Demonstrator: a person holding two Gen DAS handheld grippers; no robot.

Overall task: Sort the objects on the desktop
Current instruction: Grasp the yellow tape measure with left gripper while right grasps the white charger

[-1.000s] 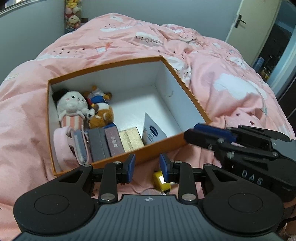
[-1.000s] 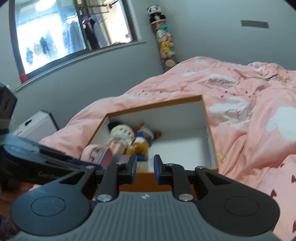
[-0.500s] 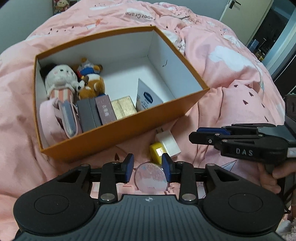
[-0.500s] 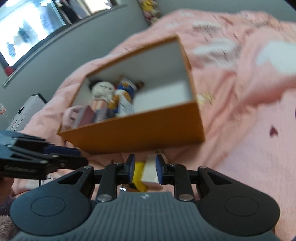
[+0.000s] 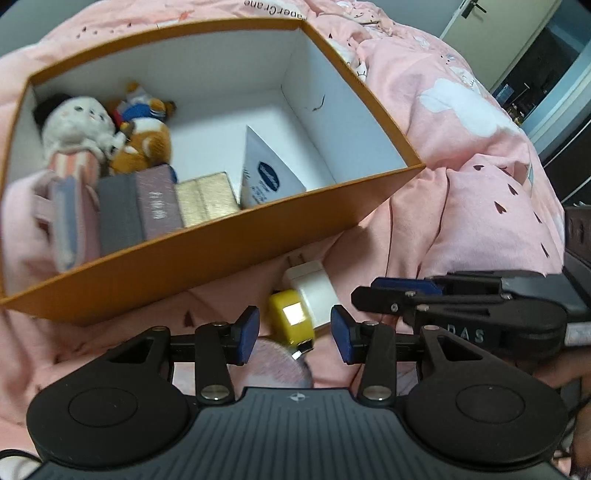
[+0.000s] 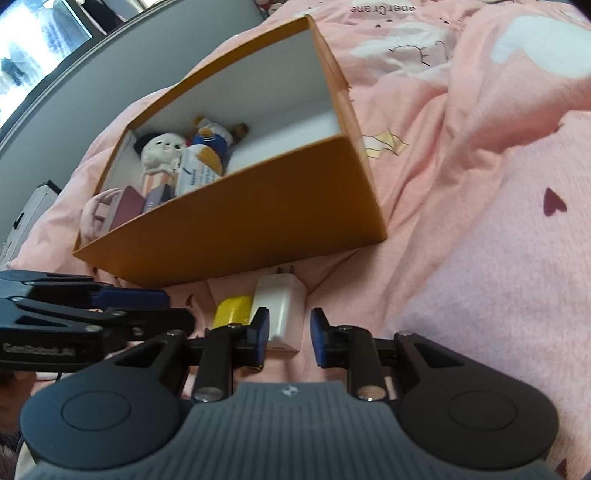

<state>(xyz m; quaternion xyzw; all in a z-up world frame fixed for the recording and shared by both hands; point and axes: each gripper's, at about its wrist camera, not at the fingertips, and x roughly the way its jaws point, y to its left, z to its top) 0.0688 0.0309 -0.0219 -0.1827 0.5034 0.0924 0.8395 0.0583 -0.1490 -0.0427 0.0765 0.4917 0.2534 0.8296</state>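
Pink bedding (image 5: 461, 177) beneath two parted grippers

Rumpled pink quilt printed with white clouds and small dark hearts (image 5: 461, 155) covering the bed, grey wall (image 6: 122, 85) behind it, bright window with a grey sill (image 6: 33, 55), pale door with a dark handle (image 5: 476, 16), dim doorway (image 5: 546, 66) beside it

- Left wrist cam sat low over the pink bedding, looked forward-down along its fingers, orange box (image 5: 207, 258) close at 12 o'clock, interior visible.
- Right wrist cam was similarly low and close, box (image 6: 258, 221) at 11 o'clock, seen obliquely.
- Shared: box, white charger (image 5: 314, 288) (image 6: 282, 306), yellow item (image 5: 290, 317) (image 6: 232, 310), and each other's gripper at frame edge.
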